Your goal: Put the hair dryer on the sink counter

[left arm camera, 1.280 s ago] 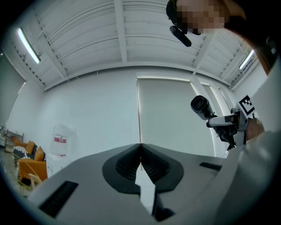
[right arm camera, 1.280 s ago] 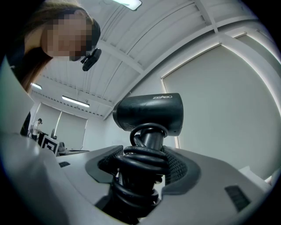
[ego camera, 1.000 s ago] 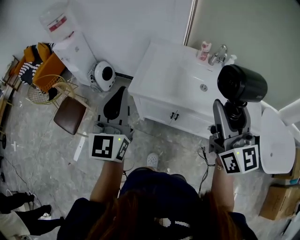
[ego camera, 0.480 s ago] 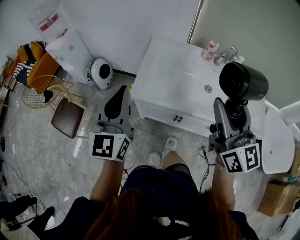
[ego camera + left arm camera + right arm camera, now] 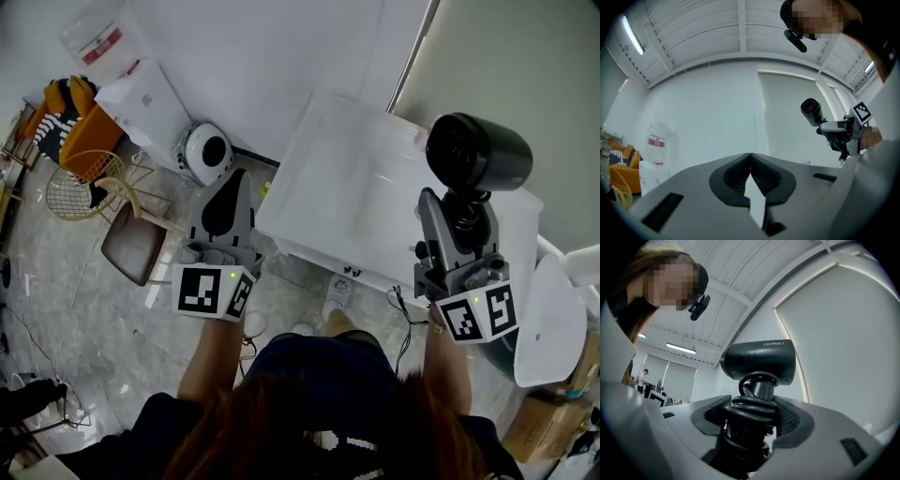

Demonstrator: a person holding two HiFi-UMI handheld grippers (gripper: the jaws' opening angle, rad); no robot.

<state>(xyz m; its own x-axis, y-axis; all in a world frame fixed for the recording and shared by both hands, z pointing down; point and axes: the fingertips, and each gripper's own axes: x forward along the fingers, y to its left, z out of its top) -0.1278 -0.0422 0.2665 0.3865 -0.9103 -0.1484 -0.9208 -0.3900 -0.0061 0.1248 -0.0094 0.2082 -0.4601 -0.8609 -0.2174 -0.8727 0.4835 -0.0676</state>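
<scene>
A black hair dryer [image 5: 478, 155] stands upright in my right gripper [image 5: 459, 211], which is shut on its handle with the black cord coiled round it [image 5: 752, 411]. The dryer's barrel [image 5: 759, 359] rises above the jaws in the right gripper view. It hangs in the air over the right part of the white sink counter [image 5: 356, 202]. My left gripper [image 5: 225, 202] is shut with nothing in it, held over the floor left of the counter. In the left gripper view the pads [image 5: 761, 176] meet and the hair dryer [image 5: 811, 110] shows at the right.
A white cabinet with doors [image 5: 309, 258] carries the counter. On the floor at the left are a brown stool [image 5: 131, 248], a wire basket [image 5: 80, 183], a round white appliance [image 5: 208, 152] and a water dispenser [image 5: 141, 94]. A white round lid [image 5: 548, 319] is at the right.
The view has shifted: the counter has slid closer under the grippers and its tap and bottle have gone behind the dryer. Both grippers keep their hold and place before me.
</scene>
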